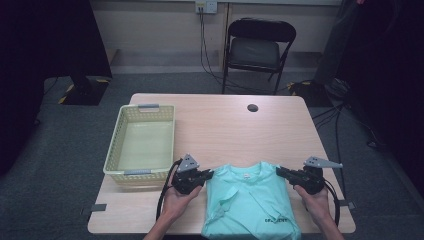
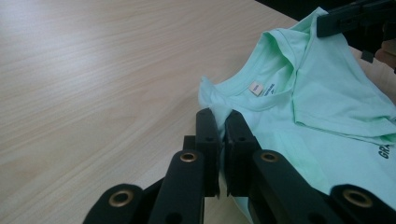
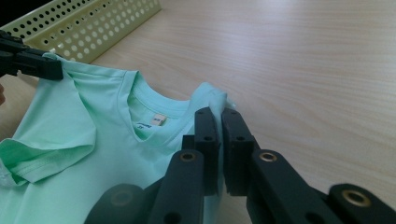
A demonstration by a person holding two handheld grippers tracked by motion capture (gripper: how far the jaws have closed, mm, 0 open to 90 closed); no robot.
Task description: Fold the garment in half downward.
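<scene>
A mint-green T-shirt (image 1: 247,200) lies folded at the table's near edge, collar facing away from me. My left gripper (image 1: 211,174) is shut on the shirt's left shoulder corner; in the left gripper view the cloth (image 2: 308,112) is pinched between the black jaws of that gripper (image 2: 222,121). My right gripper (image 1: 279,171) is shut on the right shoulder corner, and the right gripper view shows fabric (image 3: 93,140) bunched between the jaws of this gripper (image 3: 219,114). Both corners are lifted slightly off the wood.
A pale yellow perforated basket (image 1: 144,145) stands empty on the table's left side, close to my left hand. The wooden table (image 1: 225,120) has a small dark cable hole (image 1: 252,107) near its far edge. A black folding chair (image 1: 257,50) stands beyond the table.
</scene>
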